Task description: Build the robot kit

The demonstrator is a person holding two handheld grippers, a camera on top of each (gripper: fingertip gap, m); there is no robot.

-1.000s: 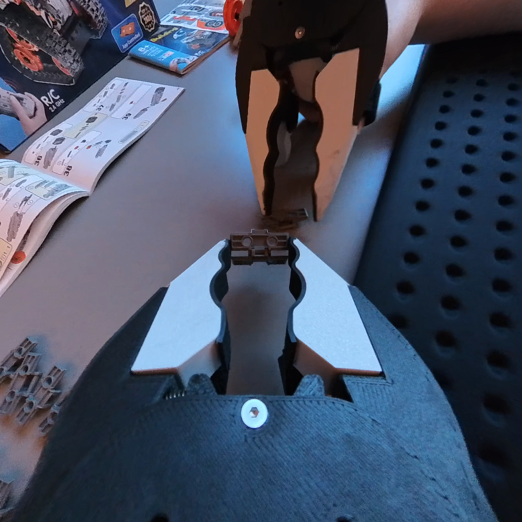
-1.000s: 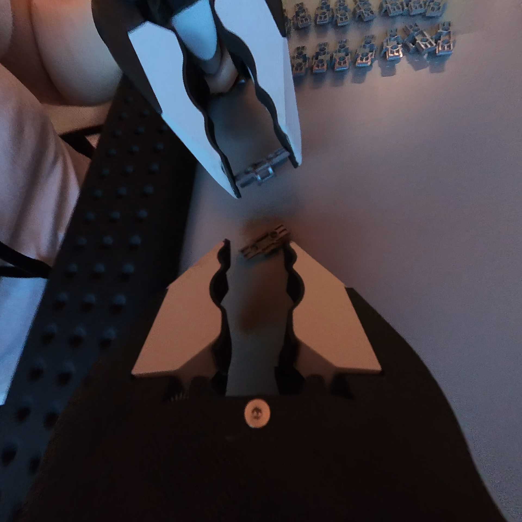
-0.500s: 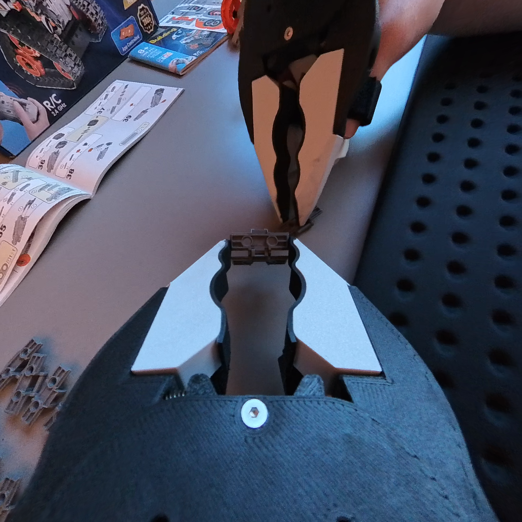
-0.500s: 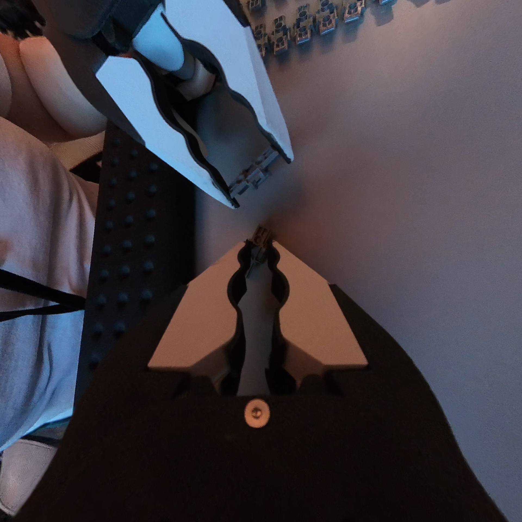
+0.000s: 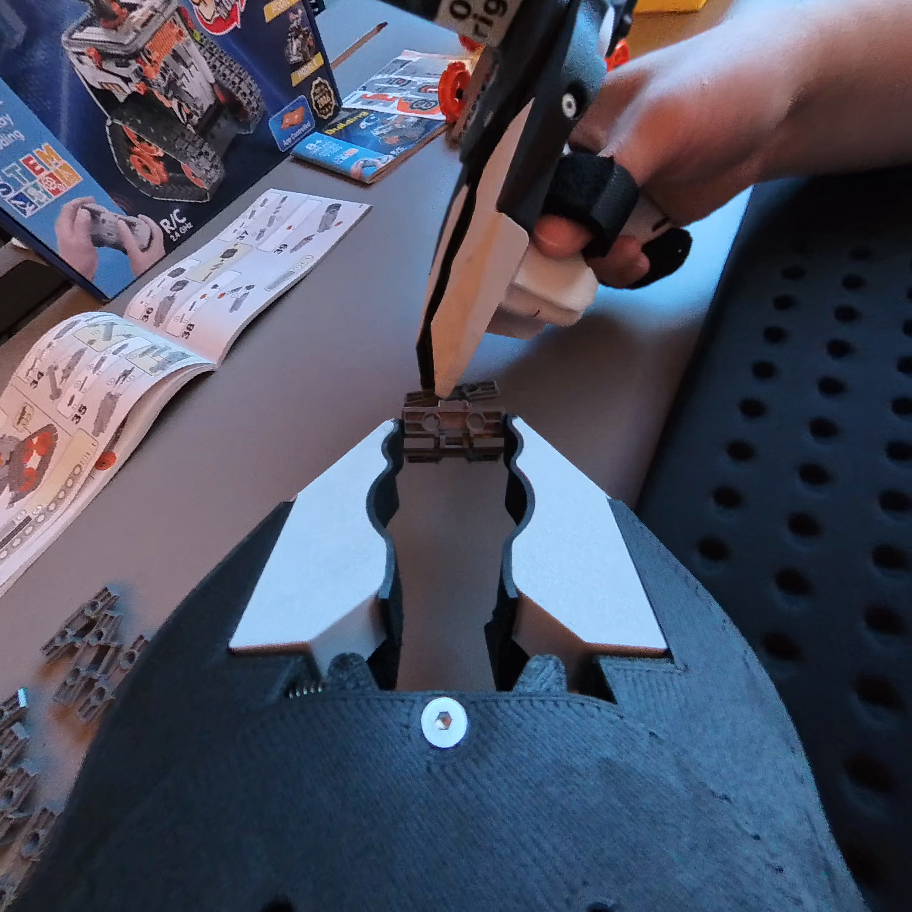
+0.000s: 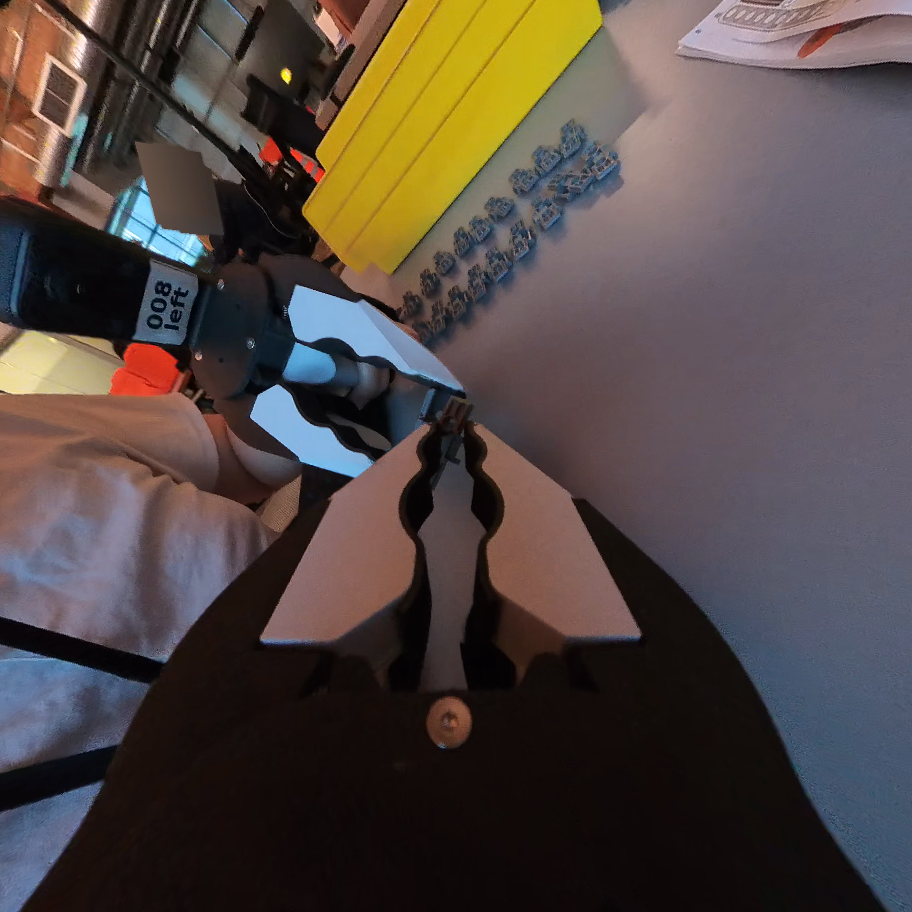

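Note:
My left gripper point(image 5: 451, 434) is shut on a small dark grey track link point(image 5: 453, 432), held crosswise between its fingertips above the grey table point(image 5: 306, 375). My right gripper point(image 6: 451, 429) is shut on a second grey track link point(image 6: 451, 439), held edge-on between its tips. In the left wrist view the right gripper point(image 5: 439, 387) comes down from above, tilted, and its link point(image 5: 476, 391) meets the back edge of the left one. In the right wrist view the left gripper point(image 6: 444, 395) comes in from the left, its tip against my link.
Rows of loose grey track links point(image 6: 518, 237) lie on the table, several also at the lower left of the left wrist view point(image 5: 84, 656). An open instruction booklet point(image 5: 163, 316), a blue toy box point(image 5: 123, 123), a yellow box point(image 6: 444, 113) and a black perforated mat point(image 5: 809, 444) surround the work area. Left and right tips are no more than a few centimetres apart.
The right gripper closed on the link lying on the table, lifted it, rolled onto its side and brought it against the link in the left gripper. The left gripper barely moved.

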